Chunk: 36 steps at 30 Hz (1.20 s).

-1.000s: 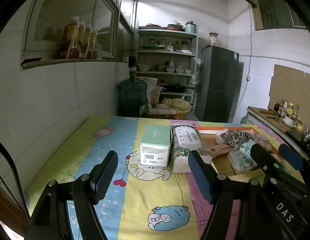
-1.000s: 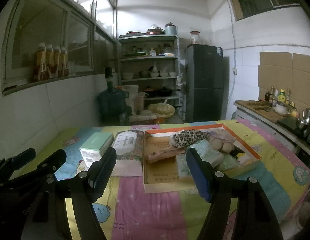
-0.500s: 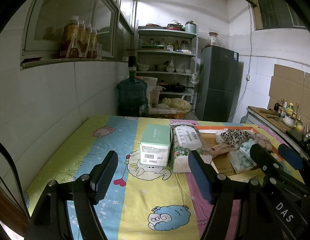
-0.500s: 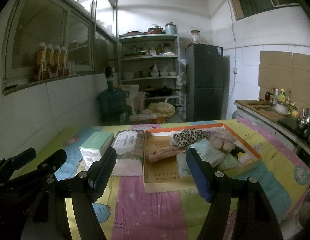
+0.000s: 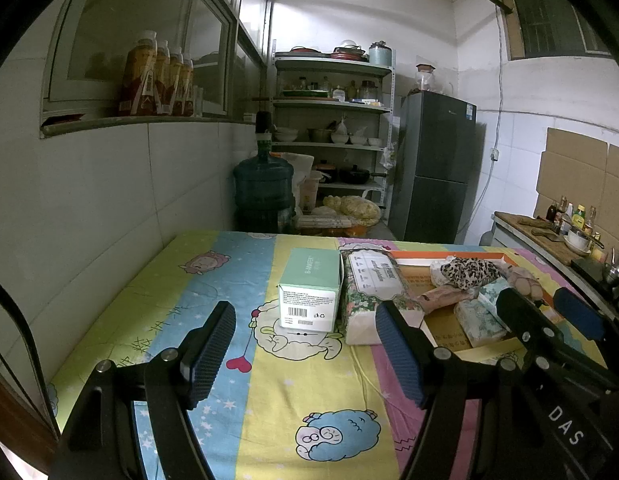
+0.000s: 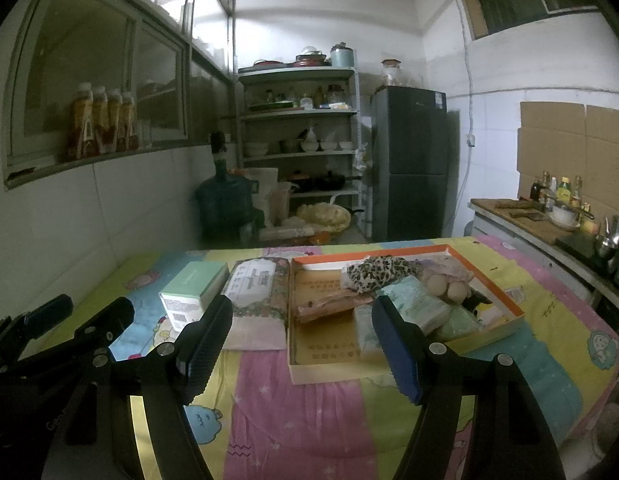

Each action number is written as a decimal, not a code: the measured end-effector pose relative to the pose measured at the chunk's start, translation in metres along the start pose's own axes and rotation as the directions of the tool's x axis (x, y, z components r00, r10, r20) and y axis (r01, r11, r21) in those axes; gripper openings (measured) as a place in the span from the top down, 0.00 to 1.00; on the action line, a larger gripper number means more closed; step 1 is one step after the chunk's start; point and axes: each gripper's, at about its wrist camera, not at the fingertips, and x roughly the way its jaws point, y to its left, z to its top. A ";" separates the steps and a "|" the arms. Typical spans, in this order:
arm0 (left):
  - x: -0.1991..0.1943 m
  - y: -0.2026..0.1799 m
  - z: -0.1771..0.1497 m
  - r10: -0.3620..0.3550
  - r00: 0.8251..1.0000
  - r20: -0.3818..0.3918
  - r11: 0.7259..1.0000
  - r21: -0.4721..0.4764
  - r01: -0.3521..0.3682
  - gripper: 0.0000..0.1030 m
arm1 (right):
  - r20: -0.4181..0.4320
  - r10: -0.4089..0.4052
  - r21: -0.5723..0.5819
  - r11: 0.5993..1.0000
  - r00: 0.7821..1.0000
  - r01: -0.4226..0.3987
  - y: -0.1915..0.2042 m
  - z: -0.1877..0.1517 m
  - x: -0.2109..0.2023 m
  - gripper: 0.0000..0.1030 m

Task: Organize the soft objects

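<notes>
Left hand-held gripper [image 5: 305, 354]: jaws spread wide, nothing between them, poised above the near part of the surface [image 5: 269, 392] with its cartoon-print cloth. It looks straight at the mint-green carton [image 5: 309, 294], so that seems the likelier target for this side, though the carton is rigid rather than soft.

Right hand-held gripper [image 6: 299, 346]: also fully parted and empty, held over the near edge of the surface, facing the orange-rimmed tray [image 6: 485, 280]. Its tip shows at the right of the left wrist view, so the two tools sit side by side.

Outward from the grippers:
- Floral tissue pack [image 5: 369, 292] lies flat just right of the carton, touching or nearly touching it, and against the tray's left wall. It is outside the tray.
- Inside the tray: a leopard-print cloth [image 6: 379, 272] at the far middle, a pinkish-brown wrapped bundle [image 6: 333, 304] toward the left, pale blue-green tissue packs [image 6: 413, 306] at the near middle, and a beige plush item [image 6: 449, 280] to the right. They overlap loosely, heaped rather than lined up.

Judgement: the tray appears to serve as the collecting place for soft things. The scene fits either loading still under way, with the floral pack left to go in, or a sort with that pack deliberately set outside.
</notes>
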 end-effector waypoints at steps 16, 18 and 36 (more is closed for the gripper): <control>0.000 0.000 0.000 0.000 1.000 -0.001 1.000 0.000 0.000 0.29 | -0.003 0.001 0.001 1.000 1.000 -0.001 0.001 0.000 0.000 0.28; 0.000 -0.001 0.000 0.001 1.000 -0.001 1.000 0.000 -0.001 0.29 | -0.004 0.000 0.000 1.000 1.000 0.000 0.001 -0.001 0.000 0.28; 0.000 -0.001 0.000 0.001 1.000 -0.002 1.000 -0.002 -0.001 0.29 | -0.008 0.001 0.002 1.000 1.000 -0.001 0.002 -0.002 -0.001 0.28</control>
